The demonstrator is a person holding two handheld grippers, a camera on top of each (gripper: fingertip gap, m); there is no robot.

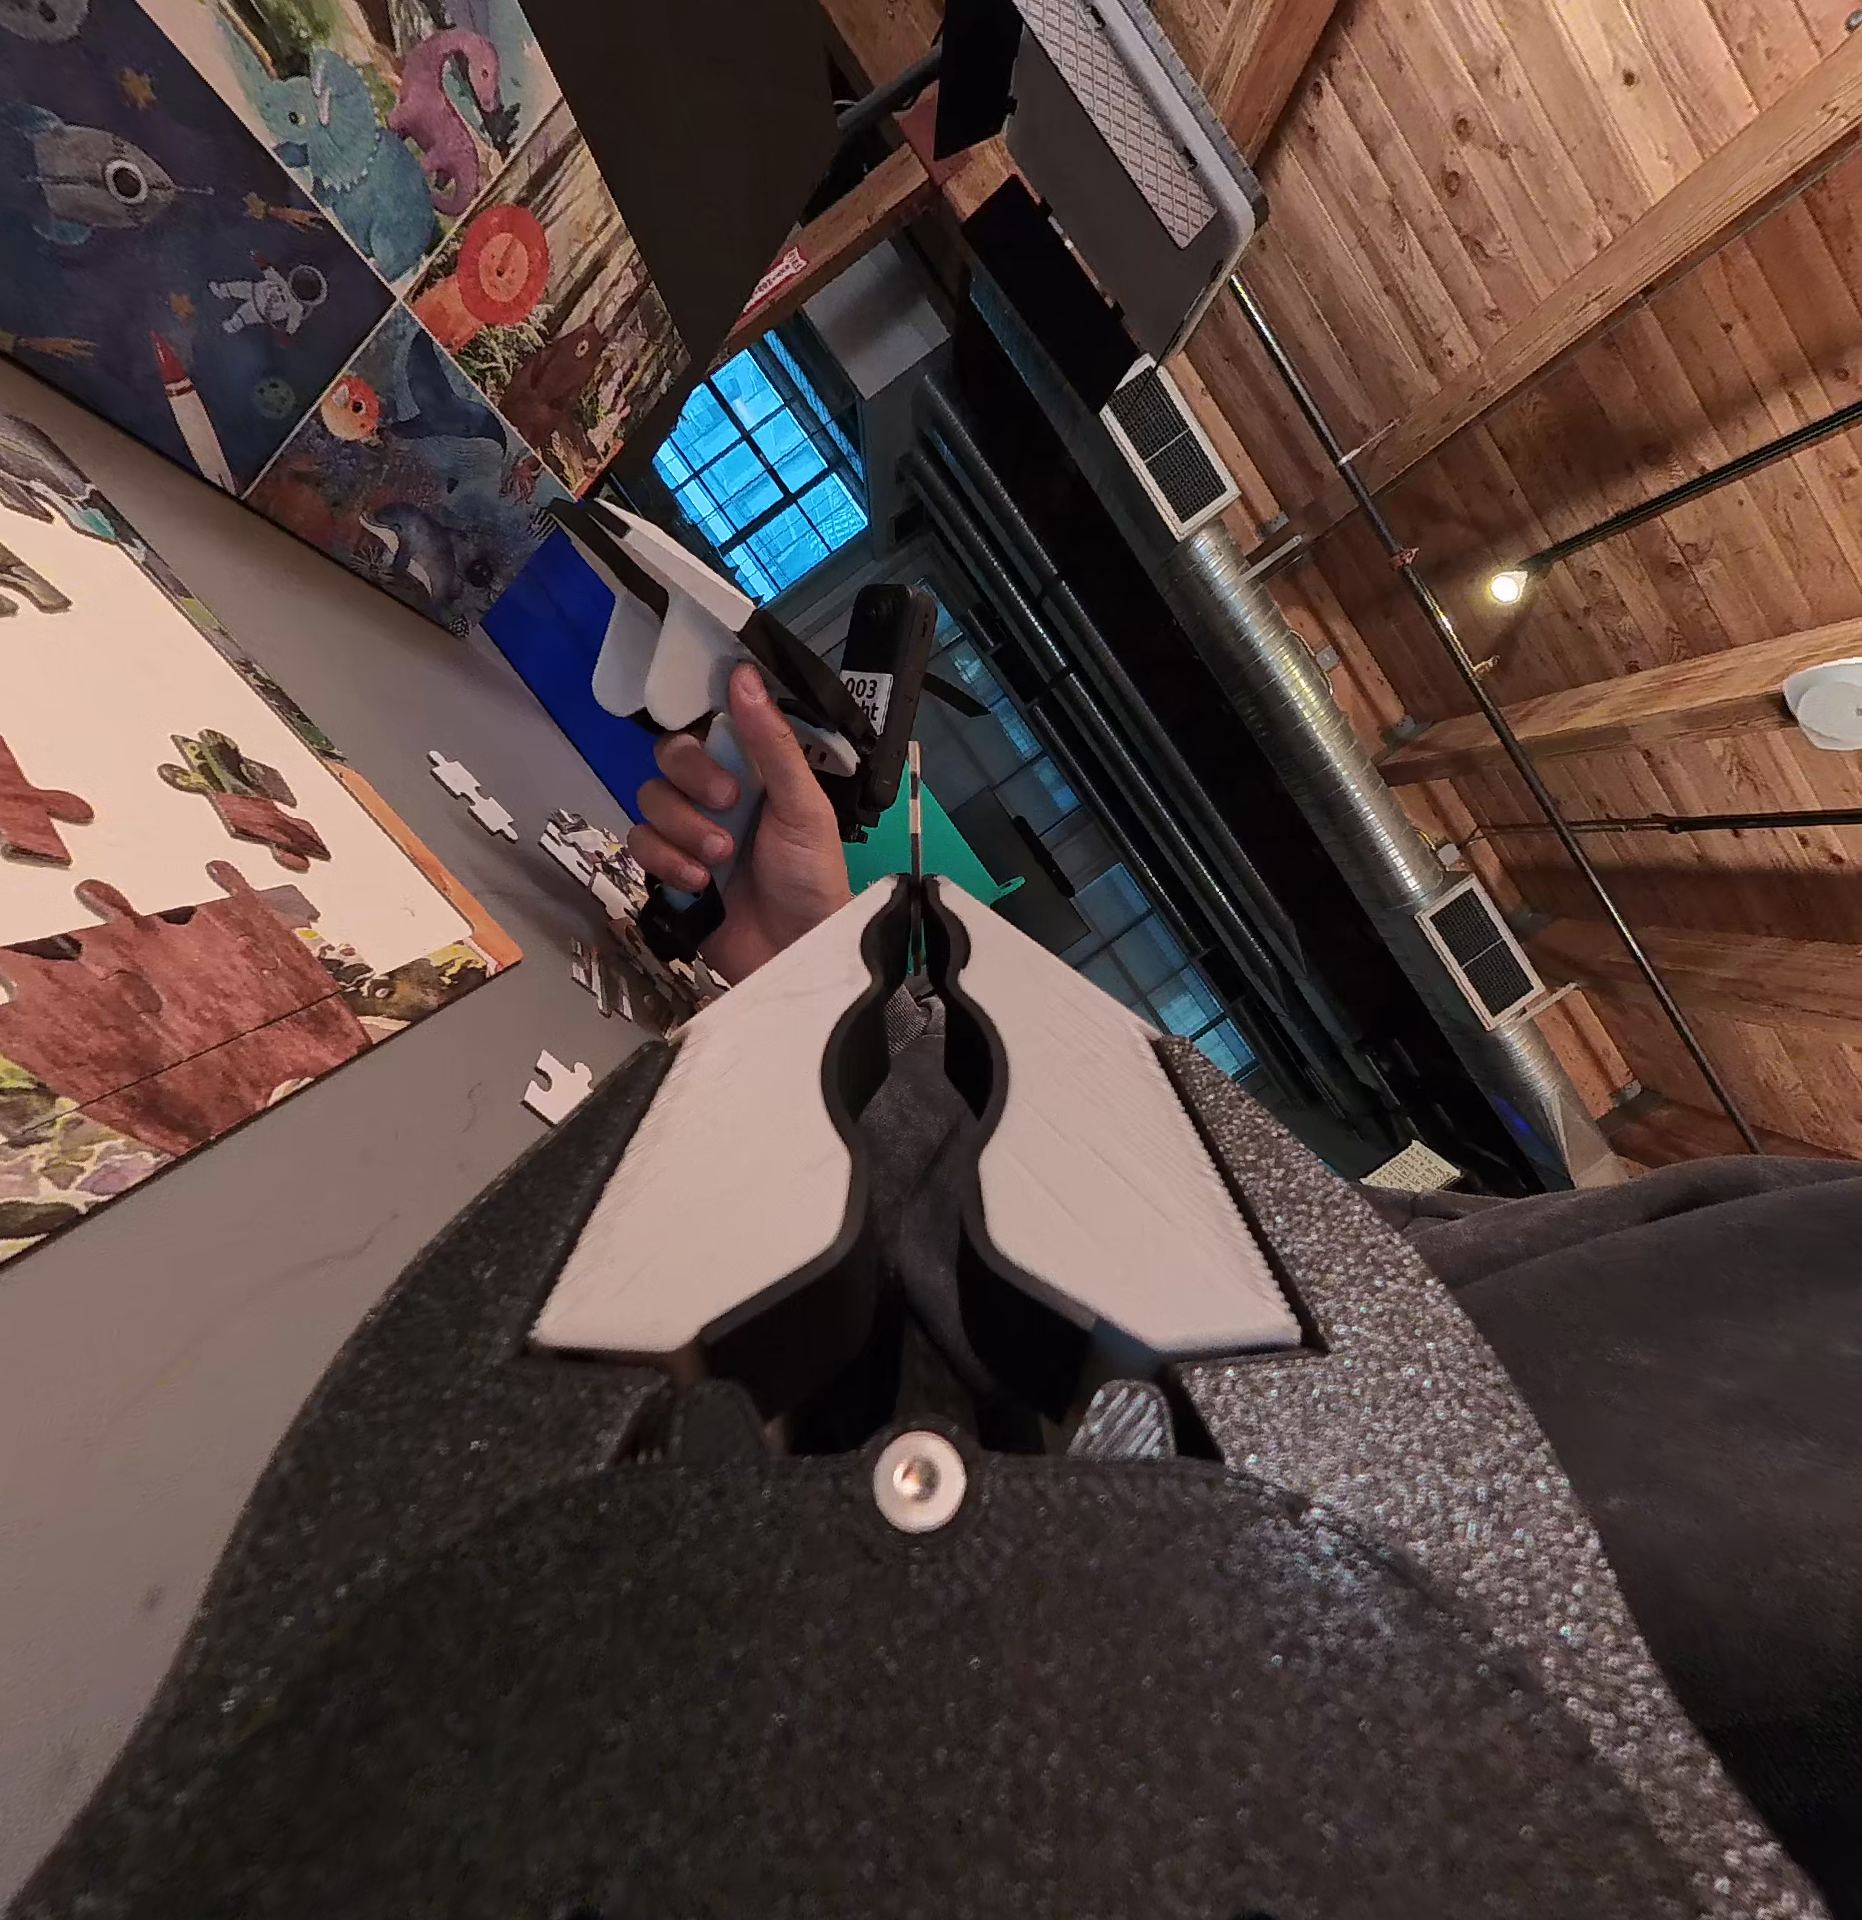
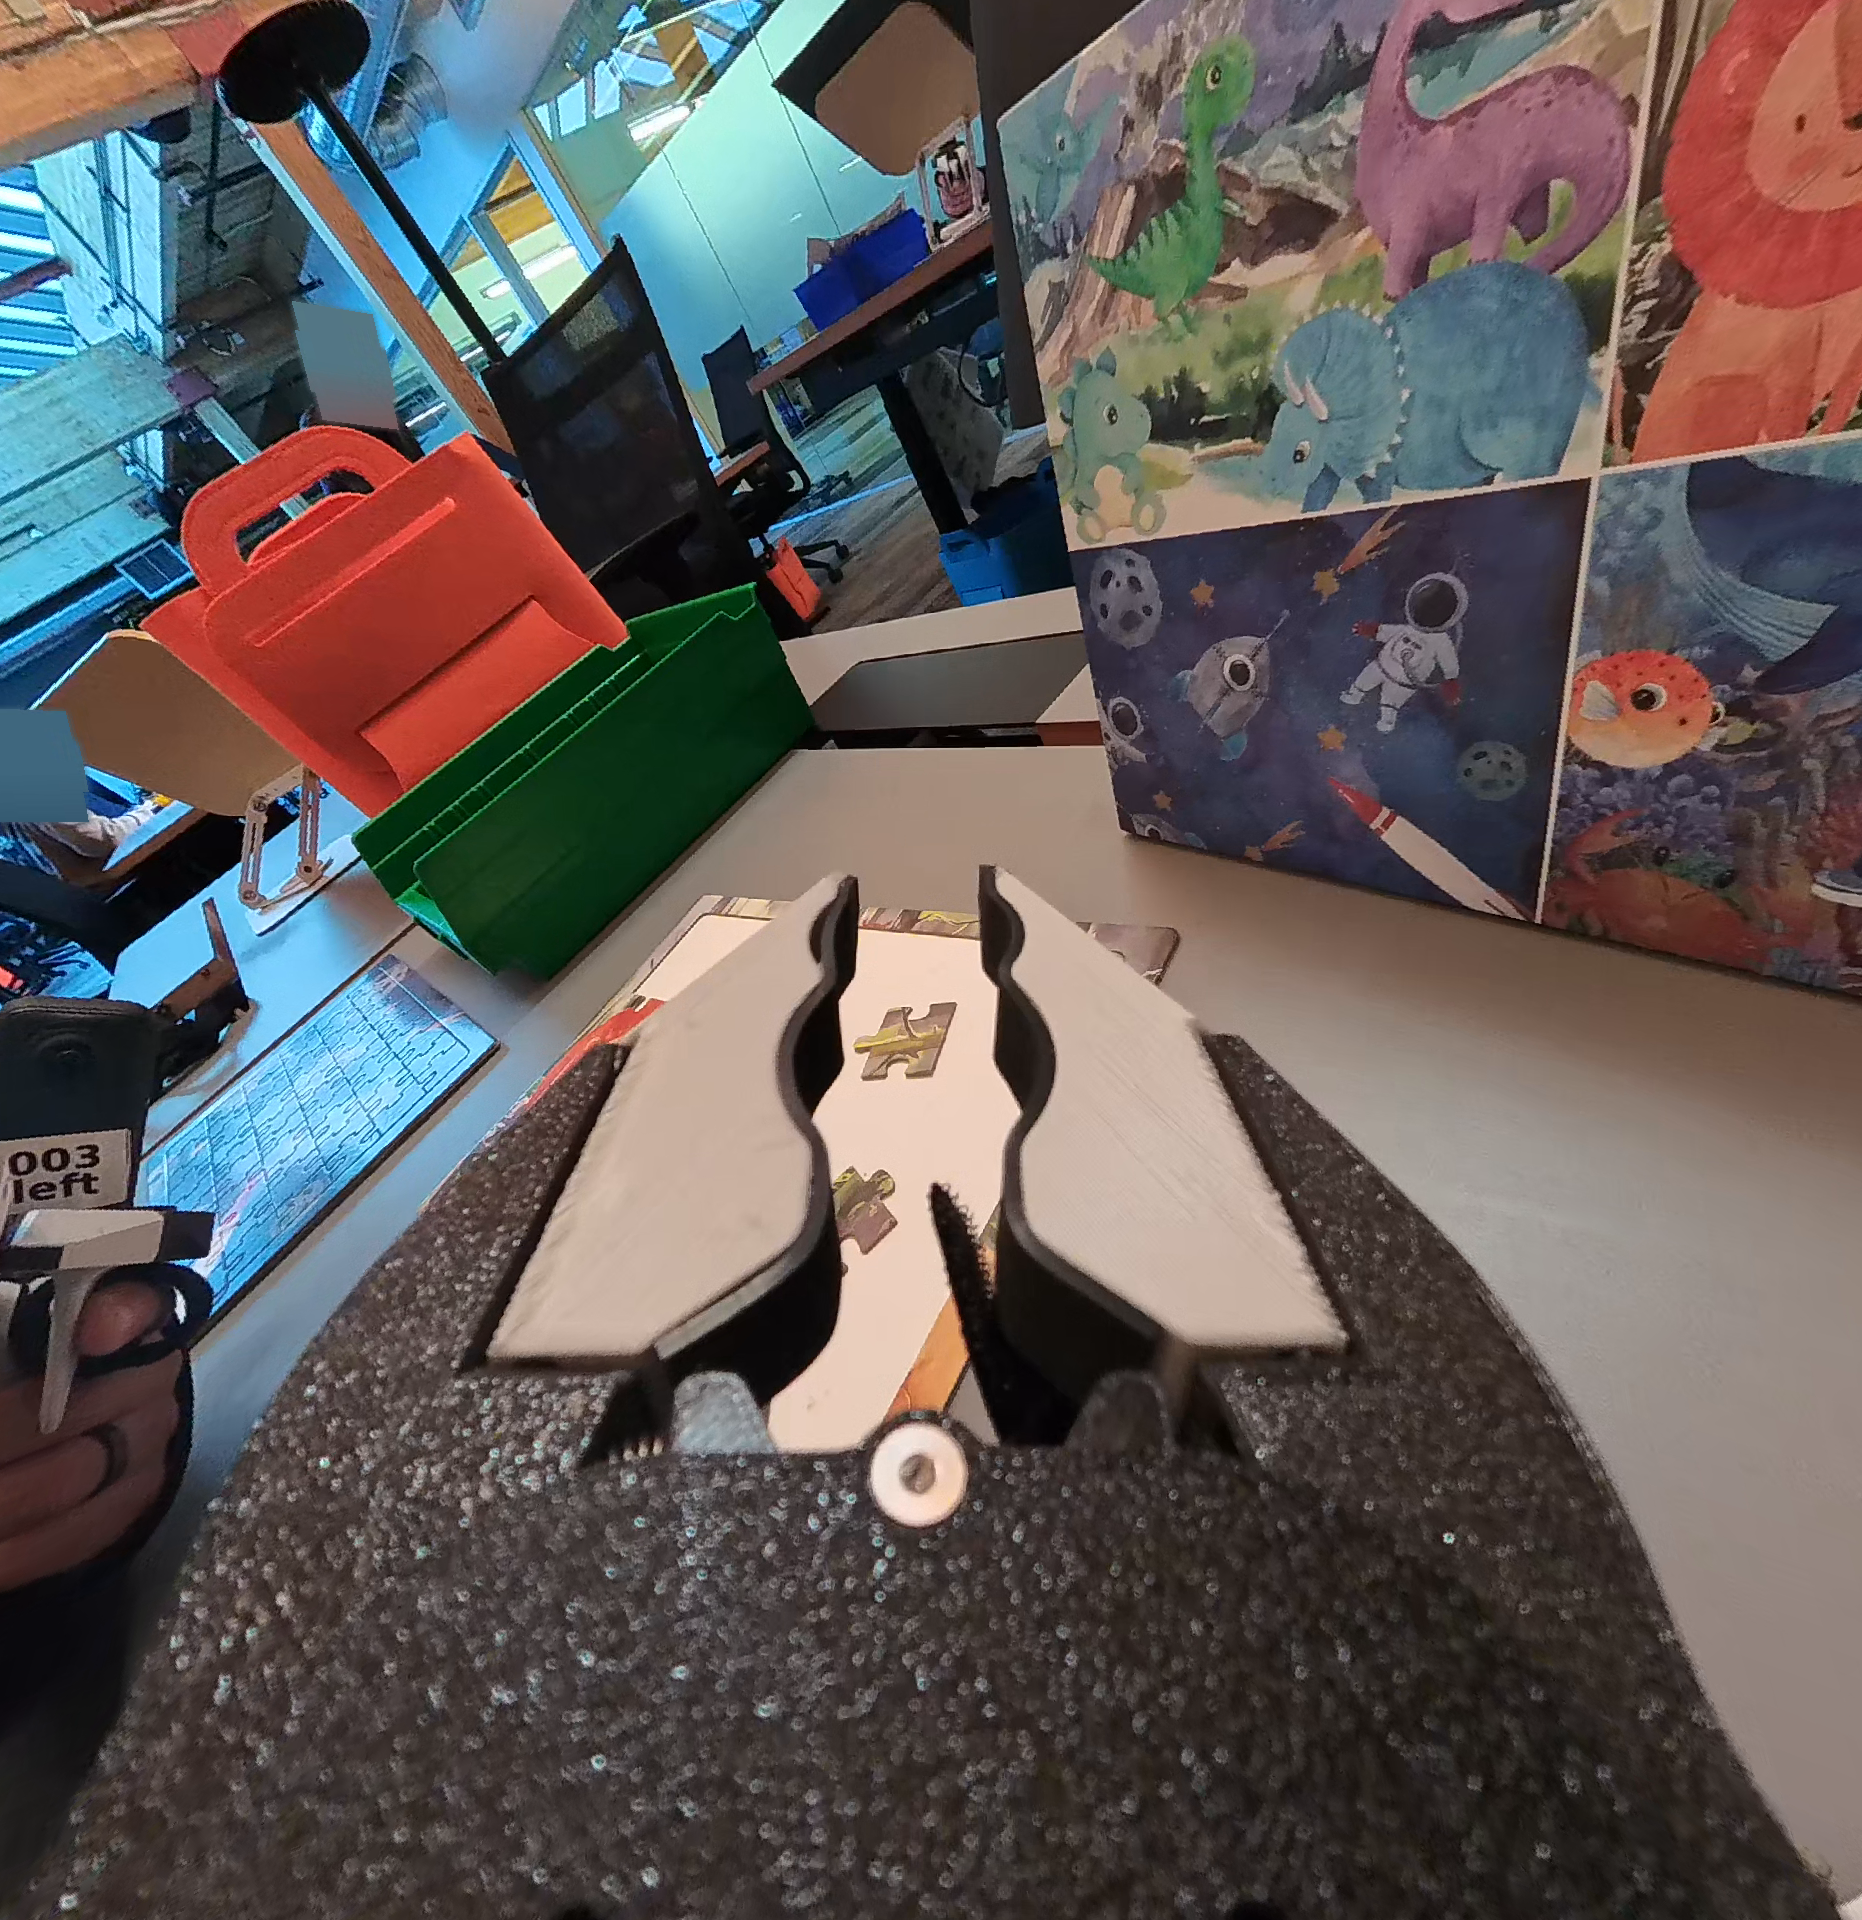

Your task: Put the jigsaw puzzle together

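Observation:
My left gripper (image 1: 912, 885) is shut on a thin puzzle piece (image 1: 914, 805), seen edge-on and sticking out past the tips; it is raised and tilted up off the table. The puzzle tray (image 1: 283, 758) lies at the left with a joined brown patch (image 1: 168, 997) and loose pieces (image 1: 243, 795) on its white base. My right gripper (image 2: 916, 896) is open and empty, held above the tray (image 2: 911, 1122), with two loose pieces (image 2: 906, 1039) (image 2: 862, 1205) showing between its fingers. It also shows in the left wrist view (image 1: 688, 644), in a hand.
The picture-covered puzzle box (image 2: 1426, 540) stands on the grey table right of the tray. Loose pieces (image 1: 475, 795) and a small pile (image 1: 605, 862) lie beside the tray. A green bin (image 2: 594, 790) holding an orange carrier (image 2: 387, 613) sits at the far left. Another puzzle board (image 2: 314, 1112) lies on a neighbouring table. The tips of one gripper are about 25 centimeters away from the tips of the other.

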